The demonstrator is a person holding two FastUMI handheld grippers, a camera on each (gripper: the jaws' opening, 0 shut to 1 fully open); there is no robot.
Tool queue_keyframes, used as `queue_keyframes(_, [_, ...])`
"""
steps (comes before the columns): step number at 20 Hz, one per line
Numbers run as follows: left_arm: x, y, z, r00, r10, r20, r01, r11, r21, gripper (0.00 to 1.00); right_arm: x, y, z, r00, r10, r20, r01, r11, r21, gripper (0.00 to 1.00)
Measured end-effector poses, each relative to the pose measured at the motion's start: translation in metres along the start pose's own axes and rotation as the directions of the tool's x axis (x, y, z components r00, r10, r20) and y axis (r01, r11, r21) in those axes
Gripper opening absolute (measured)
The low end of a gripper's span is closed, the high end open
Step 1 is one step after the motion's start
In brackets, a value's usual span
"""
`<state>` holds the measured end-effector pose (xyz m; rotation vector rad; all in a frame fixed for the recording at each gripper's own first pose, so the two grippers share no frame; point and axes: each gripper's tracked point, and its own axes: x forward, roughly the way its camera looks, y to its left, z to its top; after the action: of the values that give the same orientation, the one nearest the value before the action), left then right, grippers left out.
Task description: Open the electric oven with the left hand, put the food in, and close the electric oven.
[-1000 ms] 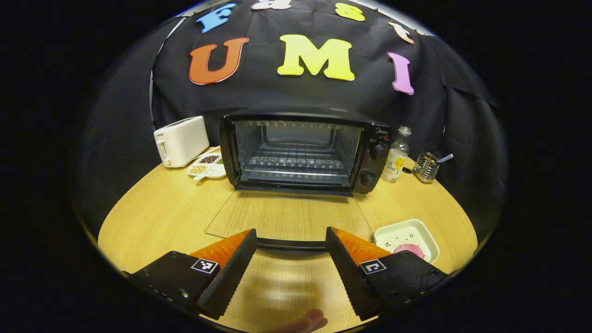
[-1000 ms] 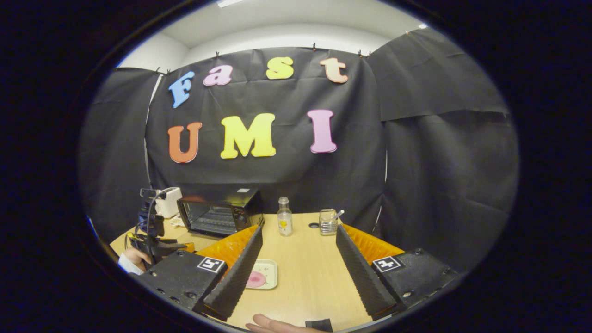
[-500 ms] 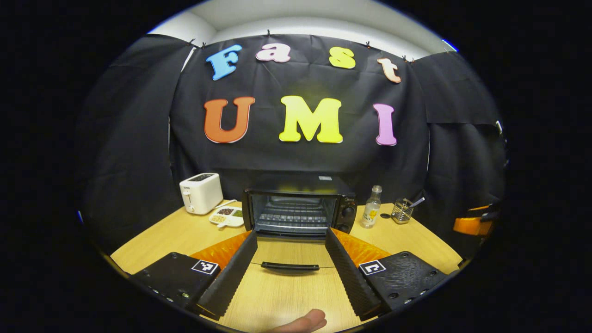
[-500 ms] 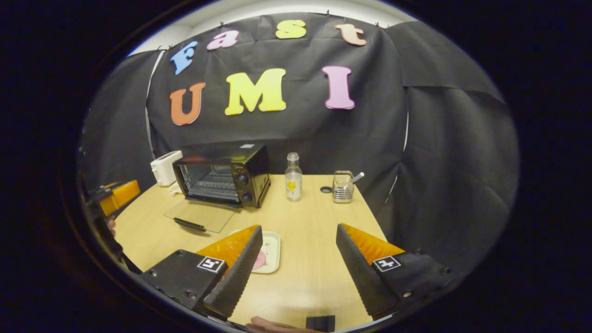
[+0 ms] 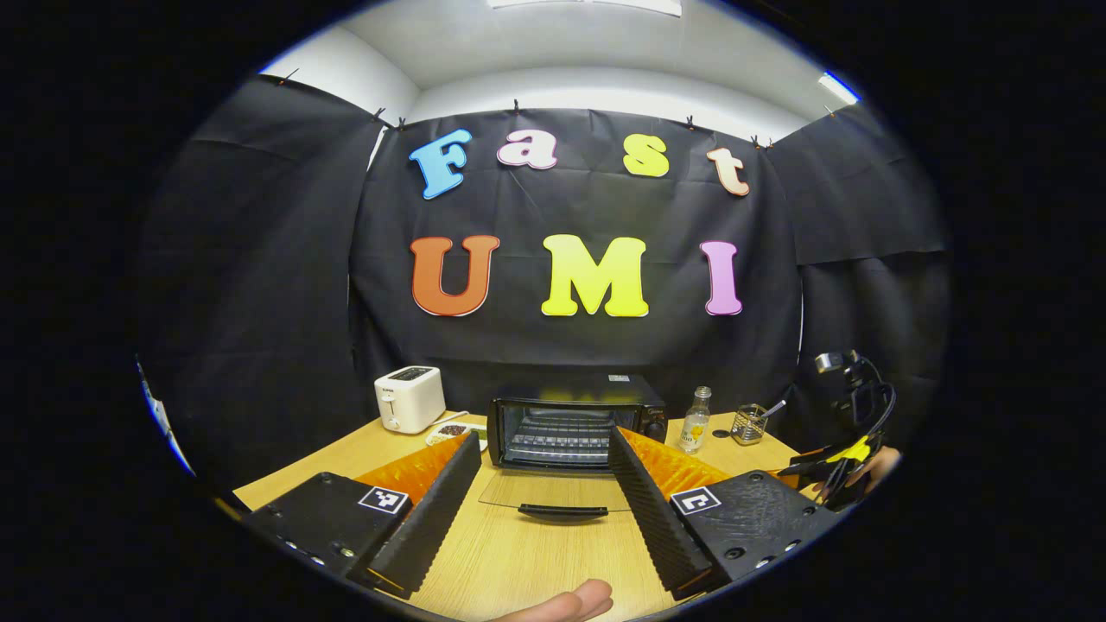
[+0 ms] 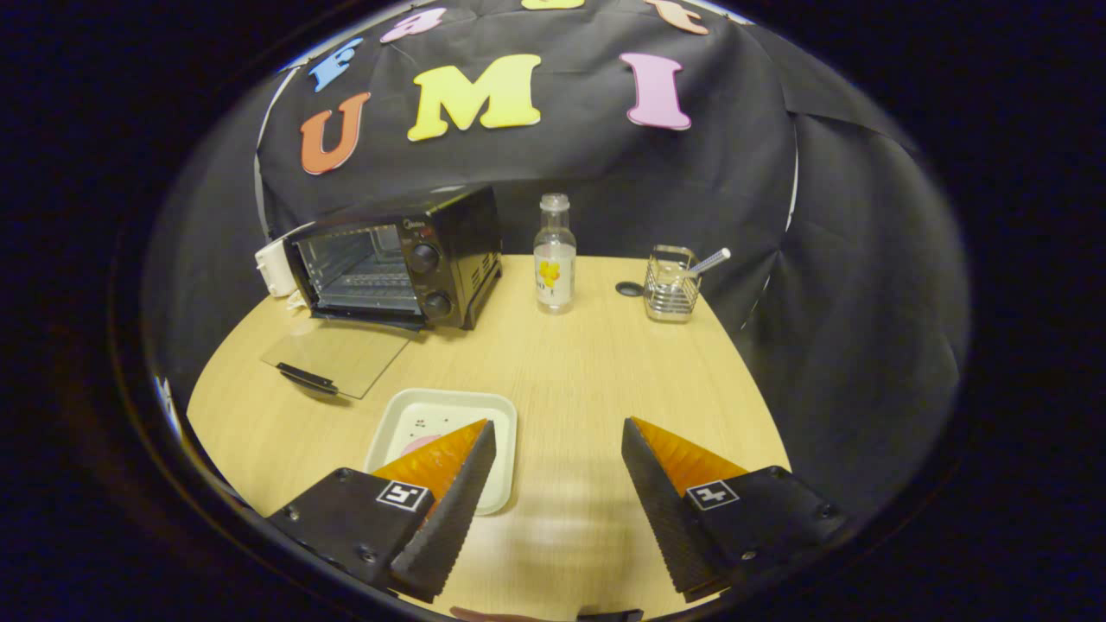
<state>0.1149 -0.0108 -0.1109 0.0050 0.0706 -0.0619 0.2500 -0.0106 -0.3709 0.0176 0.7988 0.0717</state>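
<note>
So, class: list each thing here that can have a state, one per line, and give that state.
oven door: open, folded flat on the table
oven: empty rack inside
left gripper: jaws open, holding nothing
right gripper: jaws open, holding nothing
tray: on the table, pink food on it
bottle: upright, capped
toaster: slots empty

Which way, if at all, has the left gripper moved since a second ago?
Yes. The left gripper has drawn back from the oven, which looks smaller and farther now; its door lies open.
</note>
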Motion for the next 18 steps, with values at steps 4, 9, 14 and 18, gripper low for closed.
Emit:
queue_keyframes(4, [-0.012, 0.006, 0.004, 1.0, 0.007, 0.008, -0.008, 1.0, 0.013, 0.95, 0.035, 0.017, -0.025, 0.993, 0.073, -0.097, -0.069, 0.997, 0.045, 0.81])
queue_keyframes(9, [-0.018, 0.008, 0.014, 0.999, 0.01, 0.04, -0.011, 0.999, 0.037, 0.94, 0.054, 0.038, -0.042, 0.975, 0.152, -0.162, -0.144, 0.988, 0.062, 0.71])
queue_keyframes(14, [-0.019, 0.01, 0.013, 0.999, 0.007, 0.044, -0.009, 0.999, 0.043, 0.94, 0.071, 0.044, -0.064, 0.948, 0.193, -0.252, -0.17, 0.979, 0.109, 0.16])
queue_keyframes(18, [-0.023, 0.009, 0.015, 0.999, 0.001, 0.049, -0.003, 0.999, 0.044, 0.95, 0.074, 0.047, -0.063, 0.914, 0.304, -0.269, -0.244, 0.941, 0.234, 0.04])
